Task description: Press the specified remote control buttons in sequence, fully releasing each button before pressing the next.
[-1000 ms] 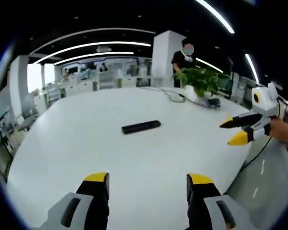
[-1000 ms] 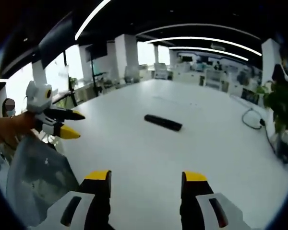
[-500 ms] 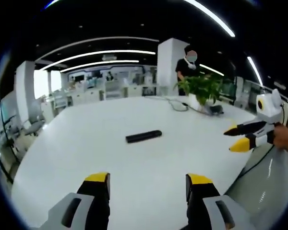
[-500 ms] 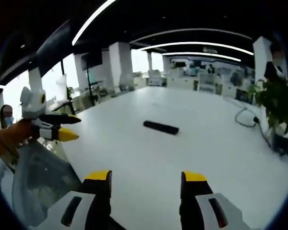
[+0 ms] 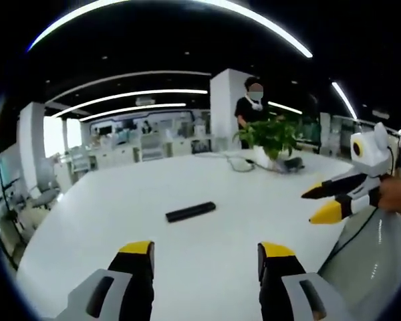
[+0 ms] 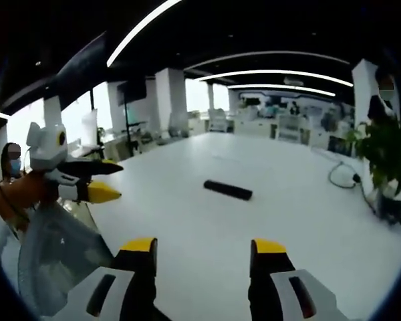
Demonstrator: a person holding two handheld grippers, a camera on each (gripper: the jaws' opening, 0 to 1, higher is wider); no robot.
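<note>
A black remote point(image 5: 190, 211) lies flat near the middle of a big white table point(image 5: 120, 200), touching nothing else. The left gripper point(image 5: 204, 249) hangs over the table edge on the near side of the remote, well apart from it — its jaws spread wide and empty. The right gripper point(image 6: 202, 246) is likewise short of the remote, jaws spread with nothing between them. Beyond the remote, at the table's far edge, stands a potted plant point(image 5: 271, 136) with a grey cable point(image 5: 239, 162) beside it.

remote point(image 5: 190, 212) buttons too small, maybe facedown
</note>
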